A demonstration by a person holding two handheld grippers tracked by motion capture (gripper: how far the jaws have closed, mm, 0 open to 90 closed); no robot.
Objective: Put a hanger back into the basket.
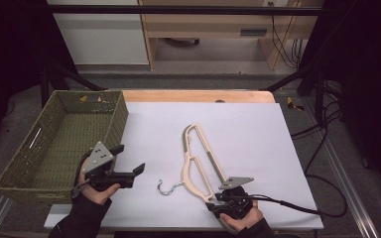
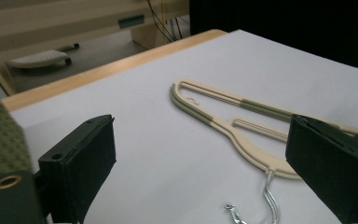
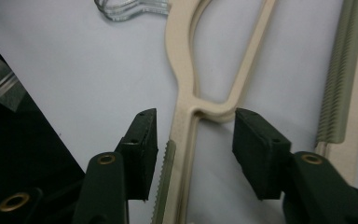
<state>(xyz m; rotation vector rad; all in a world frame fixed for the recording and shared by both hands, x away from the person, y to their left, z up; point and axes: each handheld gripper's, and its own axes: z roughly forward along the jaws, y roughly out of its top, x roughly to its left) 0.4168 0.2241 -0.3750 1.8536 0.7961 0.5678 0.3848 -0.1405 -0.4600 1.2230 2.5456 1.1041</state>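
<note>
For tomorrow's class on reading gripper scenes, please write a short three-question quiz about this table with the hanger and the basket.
1. True or false: the right gripper has its pads pressed tight on the hanger.
2. Multiple choice: the woven basket sits at which side of the table in the high view? A) left B) right C) far middle
3. Short answer: what is between the jaws of the left gripper?

Key
1. False: its jaws stand either side of a hanger arm with gaps showing.
2. A
3. Nothing; they stand wide open above the white sheet, facing the hanger's metal hook.
</note>
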